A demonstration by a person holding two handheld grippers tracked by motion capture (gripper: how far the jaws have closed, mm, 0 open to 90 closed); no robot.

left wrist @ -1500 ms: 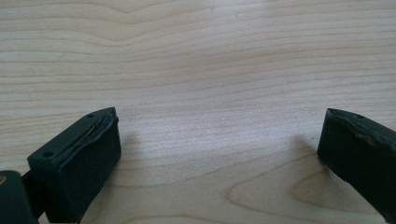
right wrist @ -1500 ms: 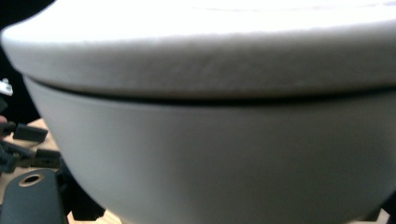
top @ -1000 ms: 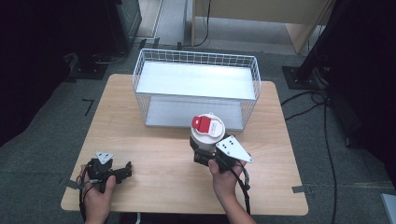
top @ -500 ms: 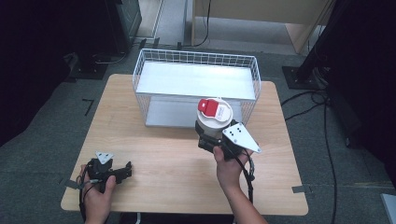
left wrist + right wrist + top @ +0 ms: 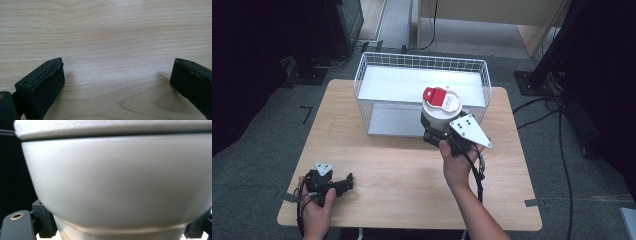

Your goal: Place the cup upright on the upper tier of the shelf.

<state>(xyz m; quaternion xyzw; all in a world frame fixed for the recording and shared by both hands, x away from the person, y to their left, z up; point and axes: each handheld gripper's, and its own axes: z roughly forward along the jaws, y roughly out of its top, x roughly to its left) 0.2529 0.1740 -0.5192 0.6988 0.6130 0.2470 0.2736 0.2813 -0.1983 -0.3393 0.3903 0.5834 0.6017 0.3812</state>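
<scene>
Your right gripper point(image 5: 434, 131) is clasping the white, red-lidded container point(image 5: 439, 107) at the wire basket's point(image 5: 362, 80) front; your left gripper point(image 5: 343, 183) is resting spread on the wooden table point(image 5: 402, 175).

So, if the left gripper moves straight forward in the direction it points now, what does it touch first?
Probably nothing soon. The left gripper lies low on the table, jaws open, pointing to the person's right. Bare wood lies ahead; the right forearm may cross that line farther on, but depth is unclear.
</scene>
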